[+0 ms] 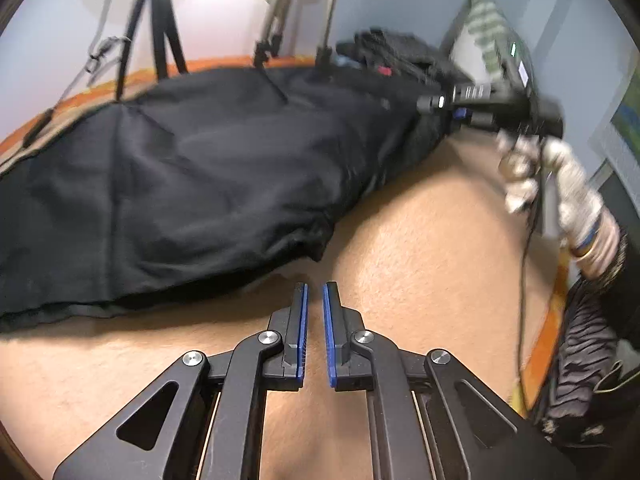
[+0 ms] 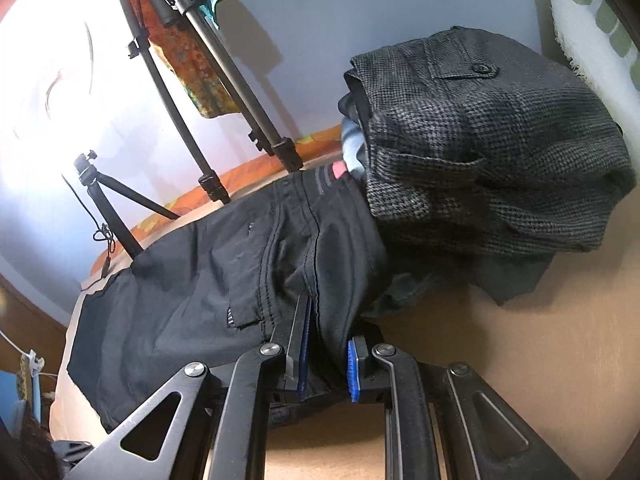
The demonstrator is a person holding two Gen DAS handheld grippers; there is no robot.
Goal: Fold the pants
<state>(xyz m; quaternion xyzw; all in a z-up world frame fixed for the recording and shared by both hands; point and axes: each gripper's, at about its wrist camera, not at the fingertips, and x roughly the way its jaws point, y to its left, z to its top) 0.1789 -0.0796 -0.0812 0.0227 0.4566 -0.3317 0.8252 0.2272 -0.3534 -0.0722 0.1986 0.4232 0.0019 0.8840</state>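
Two tripods (image 2: 108, 216) (image 2: 224, 120) — two pants (image 2: 192, 276) (image 2: 480, 160)

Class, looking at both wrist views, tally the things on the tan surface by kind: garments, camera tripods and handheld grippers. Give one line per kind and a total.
Garments: 2 (black cotton pants, grey houndstooth woven garment)
Tripods: 2 (small black tripod, tall grey-legged tripod)
Grippers: 2 (left gripper, right gripper)
Total: 6

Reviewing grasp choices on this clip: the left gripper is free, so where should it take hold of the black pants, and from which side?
Probably the hem edge of the black pants, approached low from the near side: it lies flat and exposed on the tan surface. The left gripper already faces it.
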